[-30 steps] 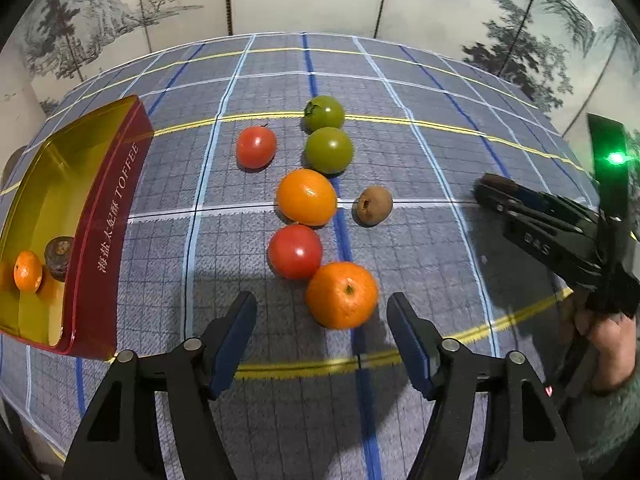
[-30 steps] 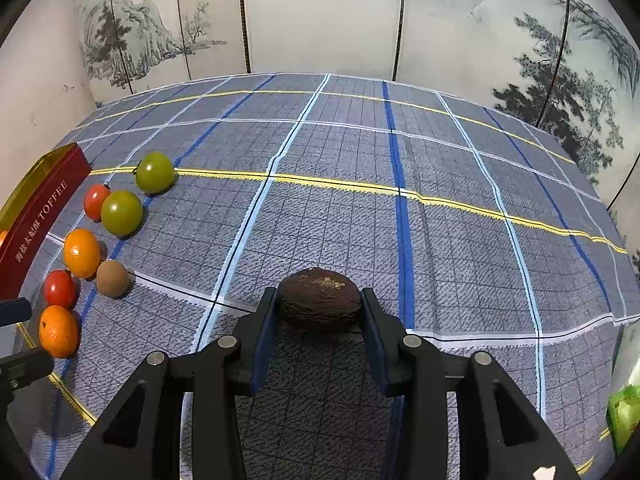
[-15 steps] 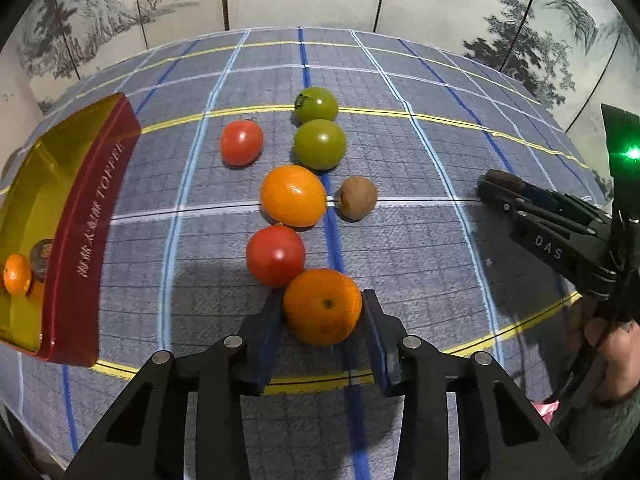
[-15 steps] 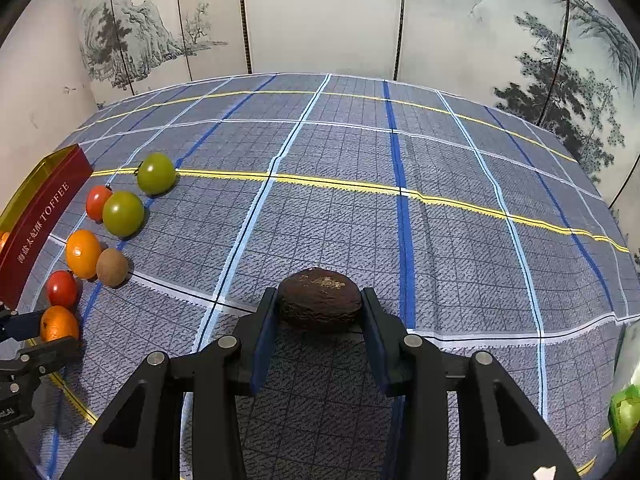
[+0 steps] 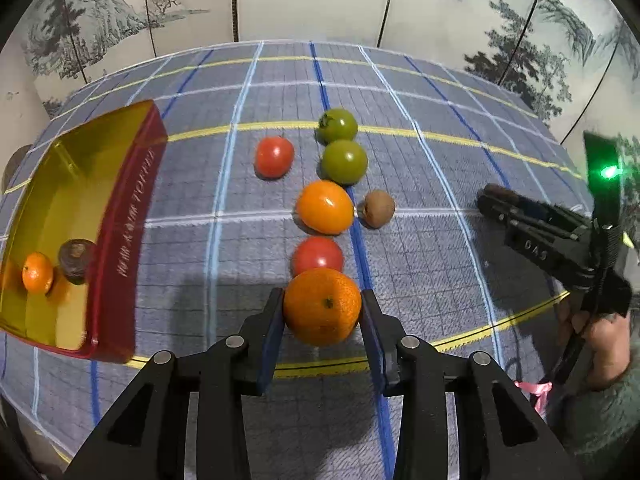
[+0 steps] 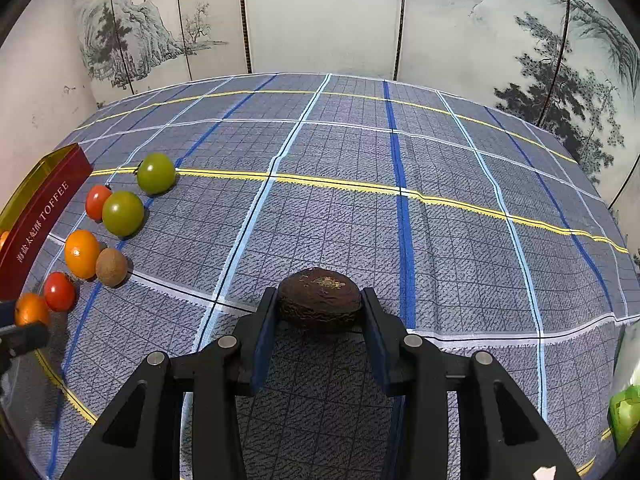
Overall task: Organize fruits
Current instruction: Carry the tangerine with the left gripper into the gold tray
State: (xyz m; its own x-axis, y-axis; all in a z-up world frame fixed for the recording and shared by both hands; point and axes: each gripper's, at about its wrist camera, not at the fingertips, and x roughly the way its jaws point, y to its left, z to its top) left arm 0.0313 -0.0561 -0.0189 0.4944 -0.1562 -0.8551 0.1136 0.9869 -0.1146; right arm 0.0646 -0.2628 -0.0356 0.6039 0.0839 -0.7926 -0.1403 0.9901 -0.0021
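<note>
Right wrist view — plaid tablecloth [image 6: 440,152], painted folding screen [image 6: 320,12] behind.

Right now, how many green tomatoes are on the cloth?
2. One green tomato sits farthest back on the yellow stripe; the other green tomato lies just in front of it, beside the red tomato. None seems hidden.

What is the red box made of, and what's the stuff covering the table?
The red box looks like metal, probably a printed tin: its gold inside is shiny and mirrors the small orange sitting in it. The table cover looks like woven cloth, matte, with a fine weave, printed stripes, and a slight wrinkle. I can't be sure of either from looks alone.
</note>
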